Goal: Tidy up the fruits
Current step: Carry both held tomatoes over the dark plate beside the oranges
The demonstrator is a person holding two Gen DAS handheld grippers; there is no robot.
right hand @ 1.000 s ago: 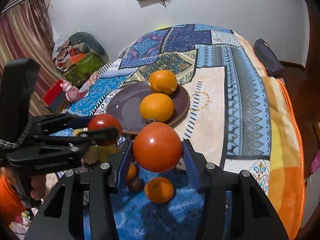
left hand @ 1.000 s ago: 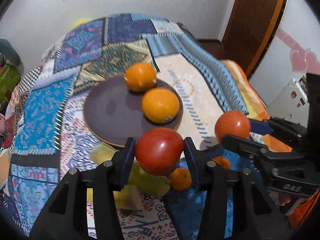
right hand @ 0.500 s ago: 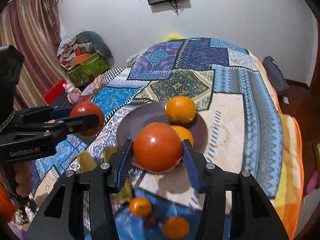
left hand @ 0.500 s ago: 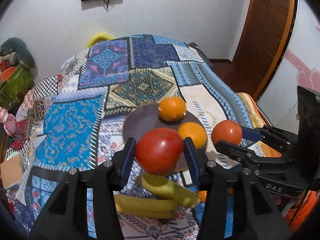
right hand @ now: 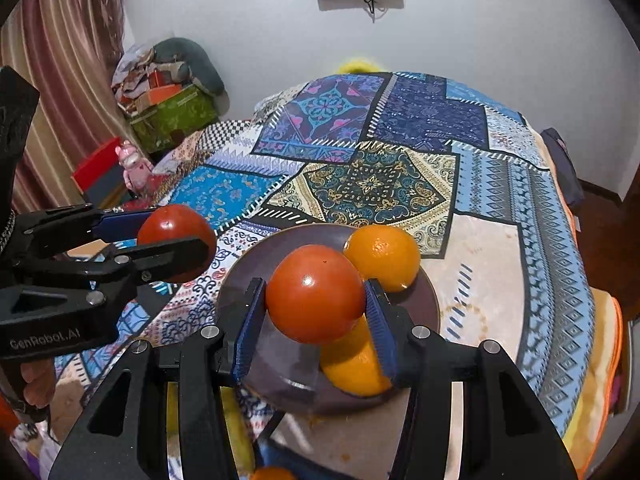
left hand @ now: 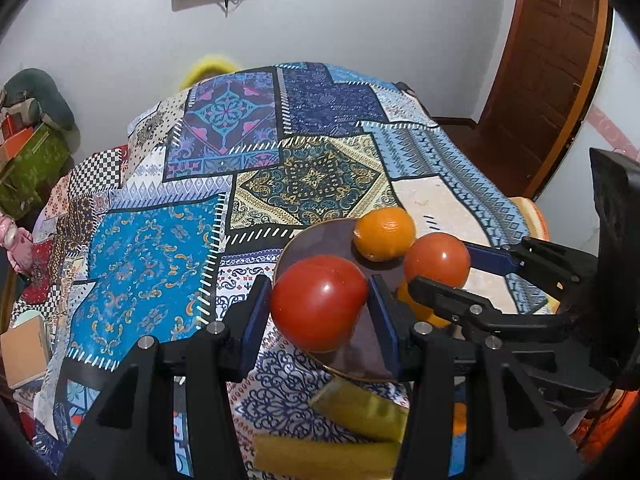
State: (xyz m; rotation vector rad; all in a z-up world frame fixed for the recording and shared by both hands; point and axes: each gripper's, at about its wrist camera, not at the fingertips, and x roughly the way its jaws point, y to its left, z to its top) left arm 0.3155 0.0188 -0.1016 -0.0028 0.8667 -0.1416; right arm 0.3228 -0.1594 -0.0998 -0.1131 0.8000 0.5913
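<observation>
Left wrist tomato [left hand: 319, 303]: round, no long axis, clamped in left tongs [left hand: 320, 312] above plate [left hand: 320, 240].
Right wrist tomato [right hand: 315, 294]: gripped by right tongs [right hand: 316, 316], over plate.
Oranges: far orange [right hand: 382, 257], near orange [right hand: 354, 364] on plate.
Bananas [left hand: 356, 404]: lying on bedspread [left hand: 152, 272], pointing right.

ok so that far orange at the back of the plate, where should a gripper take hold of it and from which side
Grip the far orange across its widest middle, coming down from above. It is round and sits on the brown plate, so any pair of opposite sides would do. The top is open, but the near side is crowded by the second orange and the tomato in the right gripper.
</observation>
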